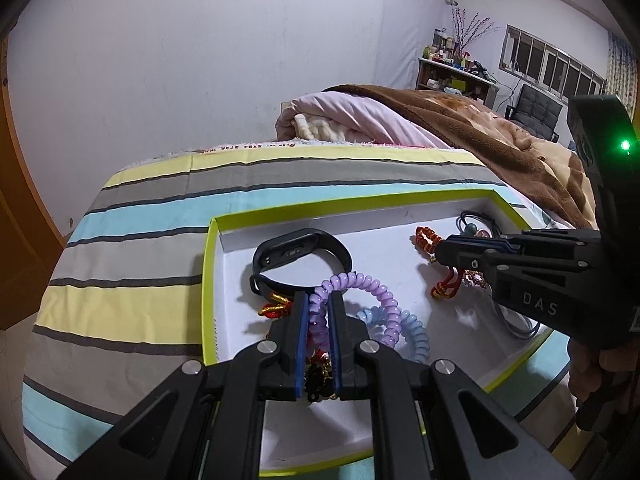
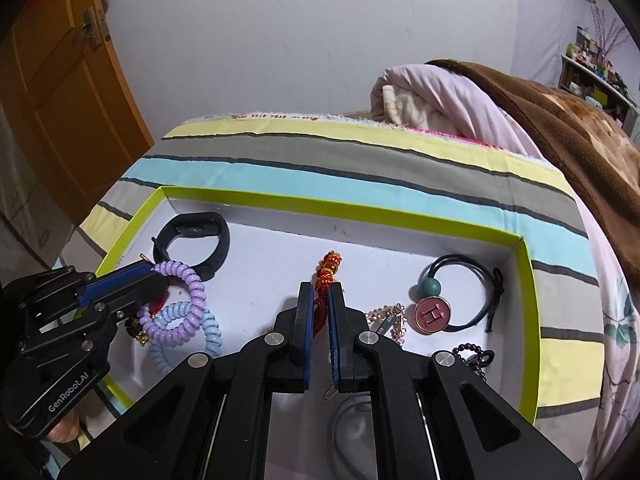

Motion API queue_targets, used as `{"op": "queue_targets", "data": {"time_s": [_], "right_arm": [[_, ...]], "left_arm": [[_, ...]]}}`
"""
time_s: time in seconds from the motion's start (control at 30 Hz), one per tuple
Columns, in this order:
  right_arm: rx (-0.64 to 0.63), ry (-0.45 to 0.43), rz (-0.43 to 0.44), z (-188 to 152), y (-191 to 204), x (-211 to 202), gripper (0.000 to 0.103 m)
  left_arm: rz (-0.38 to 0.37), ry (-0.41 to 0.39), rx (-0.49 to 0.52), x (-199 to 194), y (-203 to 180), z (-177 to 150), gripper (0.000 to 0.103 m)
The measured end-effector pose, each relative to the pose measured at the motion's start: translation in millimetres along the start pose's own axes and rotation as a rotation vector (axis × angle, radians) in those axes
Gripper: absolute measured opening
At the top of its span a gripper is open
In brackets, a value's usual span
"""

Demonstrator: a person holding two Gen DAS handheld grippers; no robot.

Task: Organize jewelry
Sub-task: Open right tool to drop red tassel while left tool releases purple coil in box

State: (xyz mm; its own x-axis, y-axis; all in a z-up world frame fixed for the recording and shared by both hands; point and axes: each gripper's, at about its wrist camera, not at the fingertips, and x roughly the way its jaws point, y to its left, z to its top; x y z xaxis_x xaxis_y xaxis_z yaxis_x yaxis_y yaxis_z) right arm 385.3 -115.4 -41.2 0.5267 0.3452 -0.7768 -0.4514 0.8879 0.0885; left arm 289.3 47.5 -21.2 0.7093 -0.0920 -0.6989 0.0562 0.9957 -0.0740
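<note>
Left gripper [image 1: 319, 312] pinched narrowly on purple coil hair tie [image 1: 362, 286] above blue coil tie [image 1: 416, 332], right gripper [image 2: 320, 300] nearly closed around red beaded bracelet [image 2: 326, 276], black fitness band [image 2: 192, 240] farther back, all inside green-rimmed white tray [image 2: 528, 304] on striped bedsheet [image 2: 320, 152].

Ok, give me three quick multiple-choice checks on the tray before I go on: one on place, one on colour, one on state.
1. Where does the black fitness band lie in the tray?
A. far-left corner
B. far-right corner
C. outside it

2. What colour is the coil hair tie in the left tool?
A. green
B. purple
C. white

3. What is the right tool doing?
A. open and empty
B. closed on the red cord bracelet
C. gripping the H charm

Key: 1 A, it sits beside the left wall near the far wall; 2 B, lilac coils sit between the pads; 3 B, the red cord runs between its pads.
</note>
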Motion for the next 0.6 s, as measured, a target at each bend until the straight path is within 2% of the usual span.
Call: {"op": "queue_targets", "data": {"time_s": [0.2,0.3,0.4,0.6], "right_arm": [[-0.001,-0.017,0.004,-1.0,1.2,-5.4,0.017],[0.000,-0.032,0.006,-1.5,2.6,-11.7,0.017],[0.003,-0.043,0.012,-3.3,4.1,-19.7,0.018],[-0.002,-0.084,0.020,-14.4,12.8,-48.6,0.018]], "left_arm": [[0.007,0.000,0.001,-0.8,-0.1,-0.8,0.011],[0.005,-0.005,0.002,-4.7,-0.7,-1.4,0.012],[0.006,-0.015,0.003,-10.6,-1.4,-1.7,0.020],[0.016,-0.048,0.012,-34.6,-4.4,-4.7,0.020]]}}
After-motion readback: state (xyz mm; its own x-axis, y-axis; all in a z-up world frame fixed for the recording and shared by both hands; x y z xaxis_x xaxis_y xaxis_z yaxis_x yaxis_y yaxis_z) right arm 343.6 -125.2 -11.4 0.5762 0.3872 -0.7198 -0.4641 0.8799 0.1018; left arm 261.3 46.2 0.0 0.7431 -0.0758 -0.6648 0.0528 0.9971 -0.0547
